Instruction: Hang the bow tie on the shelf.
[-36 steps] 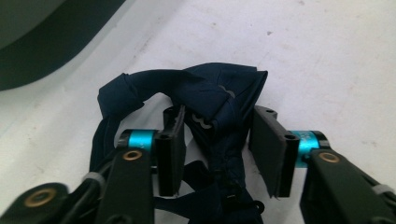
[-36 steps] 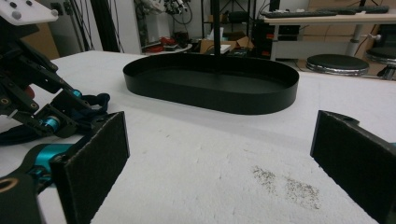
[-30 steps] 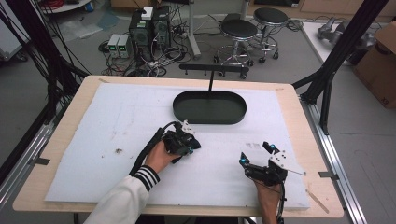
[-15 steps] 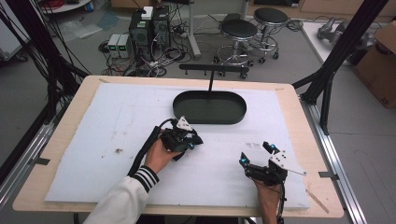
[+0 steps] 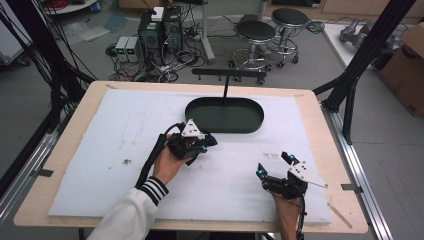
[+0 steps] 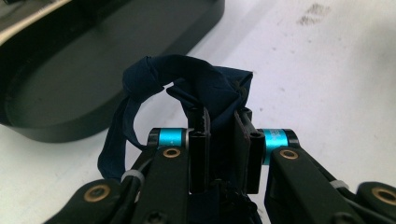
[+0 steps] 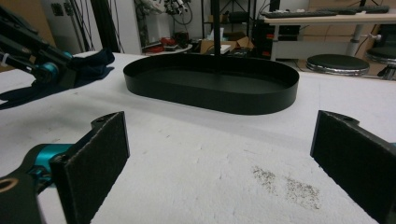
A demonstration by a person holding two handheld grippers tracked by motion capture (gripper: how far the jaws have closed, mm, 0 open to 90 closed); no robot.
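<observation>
Beside the tray (image 5: pixel 225 115), just short of its near rim, left claw (image 5: pixel 206 141) clamped tight on a dark blue cloth (image 6: pixel 196 88), a loop bunched above the pads and a tail hanging toward the desk (image 5: pixel 100 150), likely pinched near one end to lift over the rim. Well apart, right claw (image 5: pixel 272 165) gaping wide, empty, aimed at the tray, probably waiting as helper.

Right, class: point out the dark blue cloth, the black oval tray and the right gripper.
dark blue cloth (image 6: pixel 205 81), left gripper view, on the bunched fold above the jaws.
black oval tray (image 5: pixel 255 125), high view, on its right rim.
right gripper (image 5: pixel 272 165), high view, midway between its open fingertips.
</observation>
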